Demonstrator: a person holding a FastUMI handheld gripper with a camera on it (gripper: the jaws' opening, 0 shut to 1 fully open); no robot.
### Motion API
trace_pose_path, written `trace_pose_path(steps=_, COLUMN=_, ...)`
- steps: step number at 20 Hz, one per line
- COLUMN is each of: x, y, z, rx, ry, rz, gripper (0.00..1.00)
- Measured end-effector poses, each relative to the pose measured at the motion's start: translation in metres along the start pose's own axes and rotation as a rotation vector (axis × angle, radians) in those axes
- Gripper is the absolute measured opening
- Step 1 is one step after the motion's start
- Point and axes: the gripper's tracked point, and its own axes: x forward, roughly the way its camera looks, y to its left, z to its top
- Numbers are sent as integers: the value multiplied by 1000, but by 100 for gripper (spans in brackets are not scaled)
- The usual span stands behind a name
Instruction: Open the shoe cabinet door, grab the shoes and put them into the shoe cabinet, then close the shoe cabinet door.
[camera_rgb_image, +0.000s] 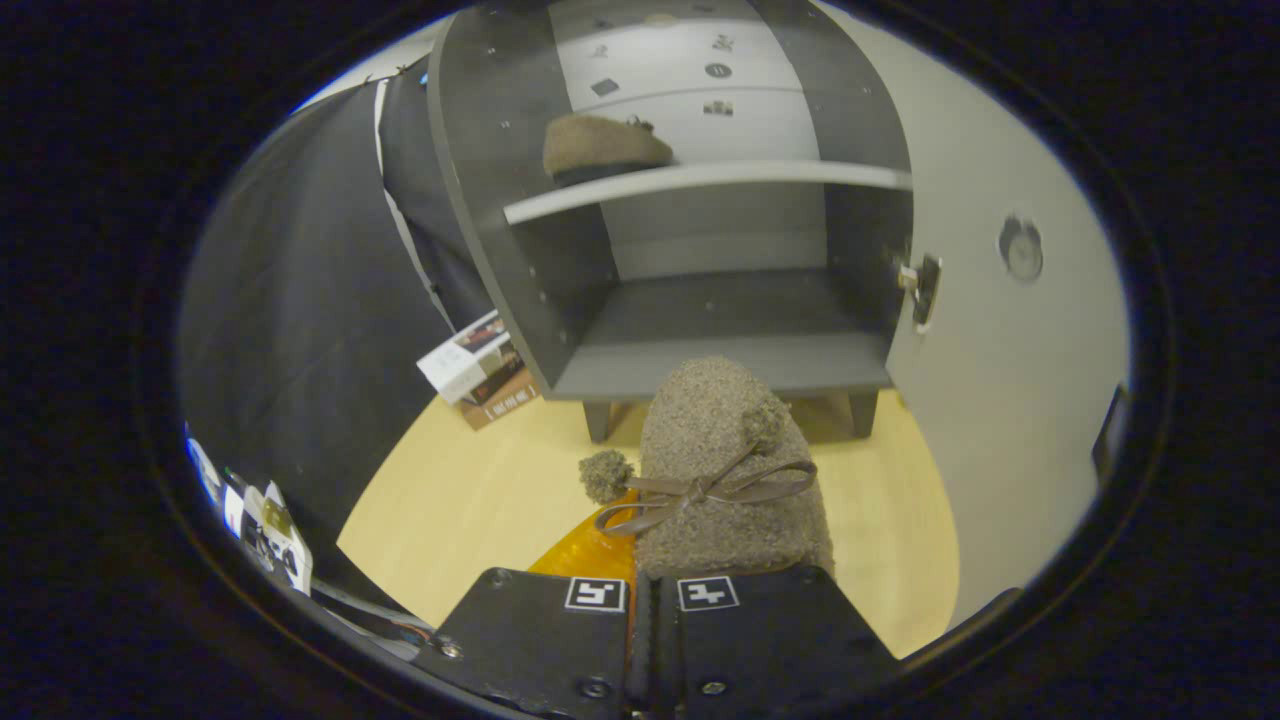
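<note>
Carrying 1 shoe (725, 470) toward the open cabinet (700, 340), the gripper (652, 596) has its fingers closed tight on the shoe's heel. A 2nd shoe (603, 146) sits on the shelf (700, 180); next, advance and release inside.

Fuzzy brown shoe (722, 470) with bow and pom-poms held toe-forward just ahead of open grey cabinet (700, 330), door (1000, 380) swung right, second shoe (603, 148) resting on upper shelf (700, 182), lower shelf bare.
</note>
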Motion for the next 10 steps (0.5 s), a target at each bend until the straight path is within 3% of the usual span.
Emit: trace_pose_path(steps=10, x=-18, y=6, z=185, rx=-64, ry=-243, rz=-21, gripper=6)
